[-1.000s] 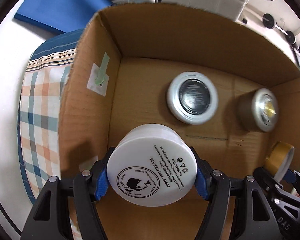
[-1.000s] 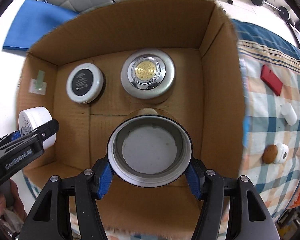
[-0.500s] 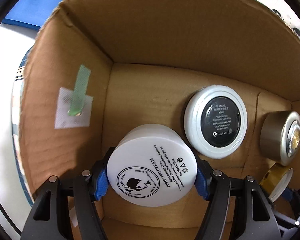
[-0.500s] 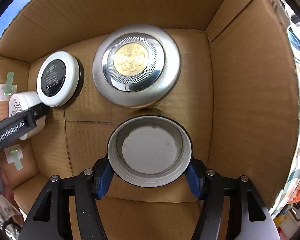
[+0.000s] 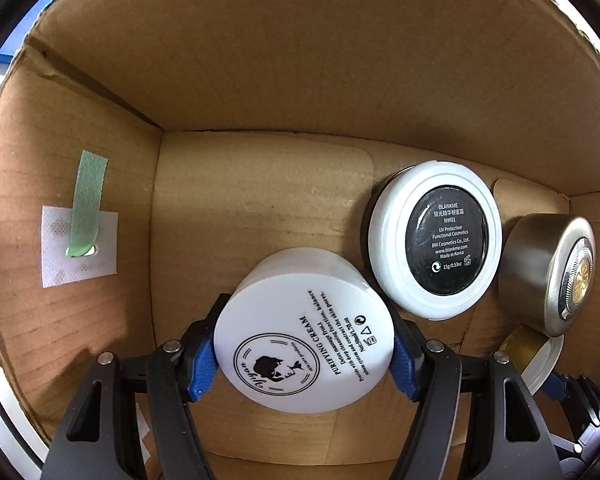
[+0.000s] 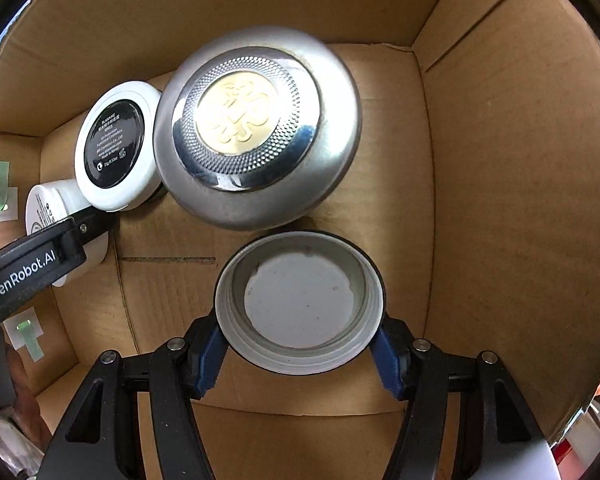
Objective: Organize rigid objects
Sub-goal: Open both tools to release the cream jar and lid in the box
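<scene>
Cardboard box already holds two items on its floor: a BLANKME compact and a silver tin, side by side. Left gripper clamps a white cream jar low by the left wall; right gripper grips an open lid before the tin. Both loads look close to release, I'd say.

Evenly lit, sharp, heavy fisheye bend.
Glare streaks the silver tin; black vignette rings every edge, daylight leaking at ten o'clock.
</scene>
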### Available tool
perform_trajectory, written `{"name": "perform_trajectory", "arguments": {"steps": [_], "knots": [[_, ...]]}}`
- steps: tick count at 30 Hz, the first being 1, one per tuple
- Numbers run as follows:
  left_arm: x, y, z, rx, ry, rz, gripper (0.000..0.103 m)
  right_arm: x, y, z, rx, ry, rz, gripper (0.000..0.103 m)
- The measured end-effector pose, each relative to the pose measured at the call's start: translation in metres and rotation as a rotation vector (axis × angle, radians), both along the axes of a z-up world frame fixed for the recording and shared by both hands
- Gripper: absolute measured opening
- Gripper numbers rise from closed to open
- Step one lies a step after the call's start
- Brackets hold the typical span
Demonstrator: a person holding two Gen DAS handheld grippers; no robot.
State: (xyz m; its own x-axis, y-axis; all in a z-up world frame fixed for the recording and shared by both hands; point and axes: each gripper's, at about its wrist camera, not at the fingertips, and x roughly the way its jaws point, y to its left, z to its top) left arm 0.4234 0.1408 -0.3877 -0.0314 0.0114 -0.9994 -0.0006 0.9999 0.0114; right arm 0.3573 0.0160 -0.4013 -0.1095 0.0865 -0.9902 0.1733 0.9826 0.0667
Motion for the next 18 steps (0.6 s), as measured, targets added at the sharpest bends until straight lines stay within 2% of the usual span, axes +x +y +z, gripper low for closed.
{"name": "perform_trajectory", "arguments": {"steps": [7, 9, 10, 11, 12, 16, 18], "knots": [[0.008, 0.018, 0.006, -0.055, 0.020, 0.030, 0.072, 0.012, 0.001, 0.004, 0.003, 0.012, -0.014, 0.066], [-0.009, 0.026, 0.013, -0.061, 0.008, 0.037, 0.075, 0.012, -0.002, 0.005, 0.002, 0.021, -0.010, 0.066], [-0.012, 0.028, 0.017, -0.062, 0.003, 0.039, 0.078, 0.014, -0.006, 0.003, 0.006, 0.023, -0.010, 0.067], [-0.015, 0.029, 0.020, -0.064, 0.002, 0.042, 0.087, 0.012, -0.003, -0.001, 0.013, 0.023, -0.009, 0.068], [-0.018, 0.031, 0.023, -0.067, 0.001, 0.045, 0.090, 0.012, -0.002, -0.001, 0.015, 0.022, -0.006, 0.070], [-0.034, 0.036, 0.037, -0.079, -0.002, 0.056, 0.092, 0.008, 0.003, 0.010, 0.024, 0.008, 0.014, 0.080], [-0.043, 0.039, 0.042, -0.083, 0.000, 0.063, 0.101, 0.005, 0.004, 0.017, 0.039, 0.001, 0.017, 0.086]]}}
